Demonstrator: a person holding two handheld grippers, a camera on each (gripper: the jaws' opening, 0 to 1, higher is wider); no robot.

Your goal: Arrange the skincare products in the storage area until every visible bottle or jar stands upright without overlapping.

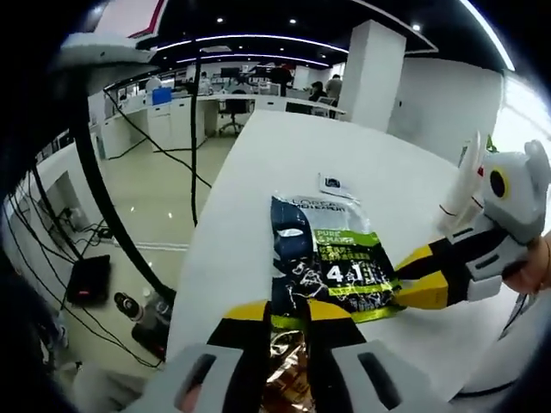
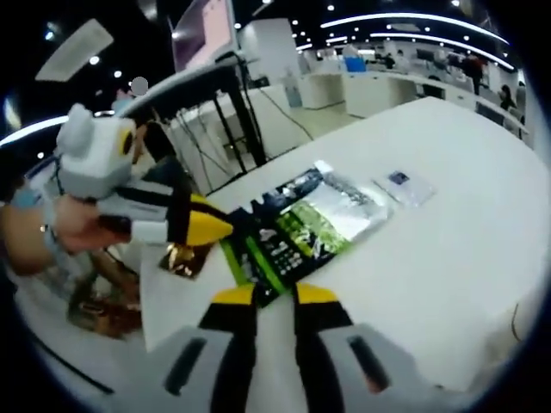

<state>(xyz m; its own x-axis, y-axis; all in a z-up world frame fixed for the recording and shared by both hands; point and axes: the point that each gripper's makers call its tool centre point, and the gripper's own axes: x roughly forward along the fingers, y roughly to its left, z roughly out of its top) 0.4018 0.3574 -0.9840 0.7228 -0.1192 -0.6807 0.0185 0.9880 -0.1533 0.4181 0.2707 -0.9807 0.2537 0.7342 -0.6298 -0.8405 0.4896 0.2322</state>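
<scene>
A dark blue and green skincare packet (image 1: 331, 258) lies flat on the white table (image 1: 284, 155). My left gripper (image 1: 291, 311) is at the packet's near edge, its yellow-tipped jaws close together on that edge. My right gripper (image 1: 403, 280) comes in from the right with its tips pinched on the packet's side. In the right gripper view the same packet (image 2: 301, 228) has its near corner between my right gripper's (image 2: 274, 297) jaws. There the left gripper (image 2: 225, 229) holds the packet's left corner.
A small clear sachet (image 1: 331, 182) (image 2: 400, 182) lies farther along the table. A shiny brown wrapper (image 1: 284, 370) (image 2: 185, 256) sits by the table's edge under the left gripper. Floor with cables (image 1: 129, 258) drops off to the left. A hand (image 2: 52, 228) holds the left gripper.
</scene>
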